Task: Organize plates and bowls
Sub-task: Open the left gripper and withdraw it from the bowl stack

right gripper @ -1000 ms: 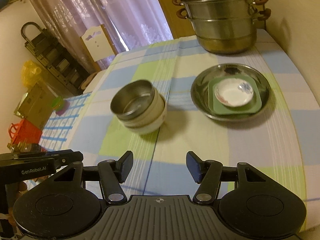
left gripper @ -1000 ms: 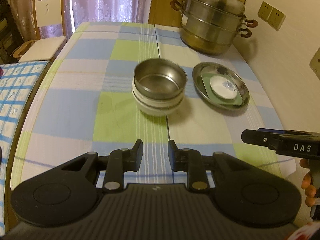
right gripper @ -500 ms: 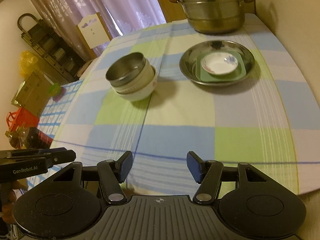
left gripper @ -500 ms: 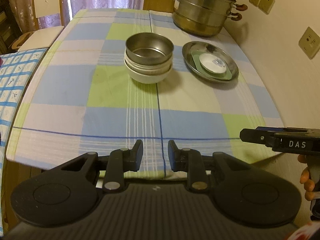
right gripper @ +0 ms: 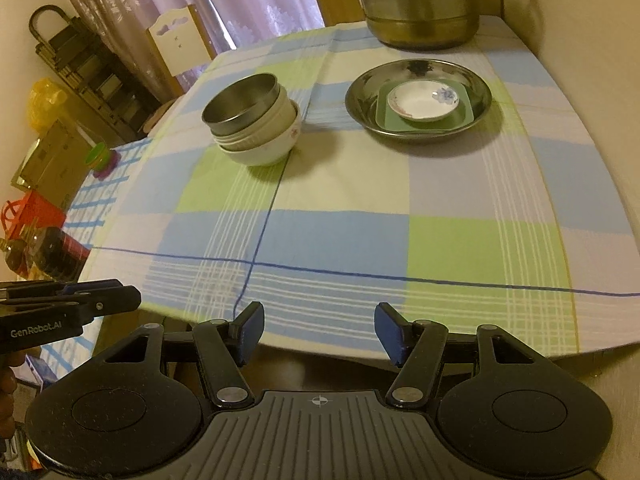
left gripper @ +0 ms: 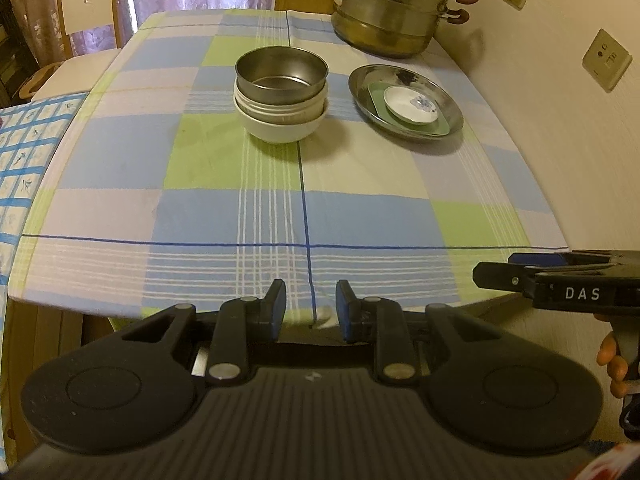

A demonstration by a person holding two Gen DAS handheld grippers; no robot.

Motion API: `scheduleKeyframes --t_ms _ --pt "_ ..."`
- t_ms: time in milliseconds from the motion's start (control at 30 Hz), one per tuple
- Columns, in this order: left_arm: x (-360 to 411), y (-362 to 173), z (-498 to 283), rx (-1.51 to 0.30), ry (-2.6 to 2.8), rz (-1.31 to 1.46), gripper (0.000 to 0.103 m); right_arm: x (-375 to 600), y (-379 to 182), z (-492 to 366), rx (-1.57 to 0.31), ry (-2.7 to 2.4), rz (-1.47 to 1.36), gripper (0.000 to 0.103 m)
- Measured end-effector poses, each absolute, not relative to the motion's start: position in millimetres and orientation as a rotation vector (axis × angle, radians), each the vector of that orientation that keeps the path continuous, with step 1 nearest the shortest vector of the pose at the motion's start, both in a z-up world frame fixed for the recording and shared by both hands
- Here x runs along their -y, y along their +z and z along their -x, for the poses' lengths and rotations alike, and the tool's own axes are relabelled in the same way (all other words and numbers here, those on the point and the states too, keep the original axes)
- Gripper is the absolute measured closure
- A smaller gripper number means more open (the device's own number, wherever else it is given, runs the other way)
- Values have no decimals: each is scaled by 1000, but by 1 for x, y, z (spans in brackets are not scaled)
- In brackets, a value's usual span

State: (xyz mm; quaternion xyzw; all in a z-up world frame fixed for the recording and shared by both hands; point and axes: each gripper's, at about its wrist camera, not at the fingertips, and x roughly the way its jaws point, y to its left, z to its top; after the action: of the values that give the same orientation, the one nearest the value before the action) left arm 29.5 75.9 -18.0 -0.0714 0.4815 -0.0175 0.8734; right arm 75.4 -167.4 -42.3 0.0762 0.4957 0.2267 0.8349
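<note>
A steel bowl sits nested on top of a stack of white bowls in the middle of the checked tablecloth. To its right, a steel plate holds a green square plate and, on that, a small white dish with a blue flower. My left gripper hangs at the table's front edge, well short of the bowls, open by a narrow gap and empty. My right gripper stands open wider, also empty, just off the front edge.
A large steel steamer pot stands at the table's far end by the wall. A white chair and a lower table with a blue-checked cloth are on the left. Boxes and bottles crowd the floor at left.
Both grippers have drawn back from the dishes to the table's front edge, so bowls and plates look farther off. The dishes have not moved, and neither gripper's gap has visibly changed.
</note>
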Motion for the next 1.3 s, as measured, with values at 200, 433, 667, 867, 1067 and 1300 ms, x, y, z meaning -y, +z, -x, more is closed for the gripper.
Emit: scheduleKeyframes --t_ms 200,433,667,867,1067,1300 --pt "-73 -19 -27 -1012 -36 150 79 166 -44 -73 -1056 491 -154 41" --pt "-72 -20 -29 -1019 -32 155 79 164 -45 -75 -1061 503 -148 41" --pt "-73 -22 -31 -1020 -27 157 79 163 -46 -77 -1061 508 -145 41" --pt "-77 -22 -36 -1023 -20 161 79 161 -46 -81 -1064 511 -146 41" --pt "-84 -22 -45 -1026 -17 153 79 158 -46 -86 -1067 507 -149 41" --pt "-96 -24 -60 -1026 -13 149 79 150 -48 -98 -1076 490 -154 41"
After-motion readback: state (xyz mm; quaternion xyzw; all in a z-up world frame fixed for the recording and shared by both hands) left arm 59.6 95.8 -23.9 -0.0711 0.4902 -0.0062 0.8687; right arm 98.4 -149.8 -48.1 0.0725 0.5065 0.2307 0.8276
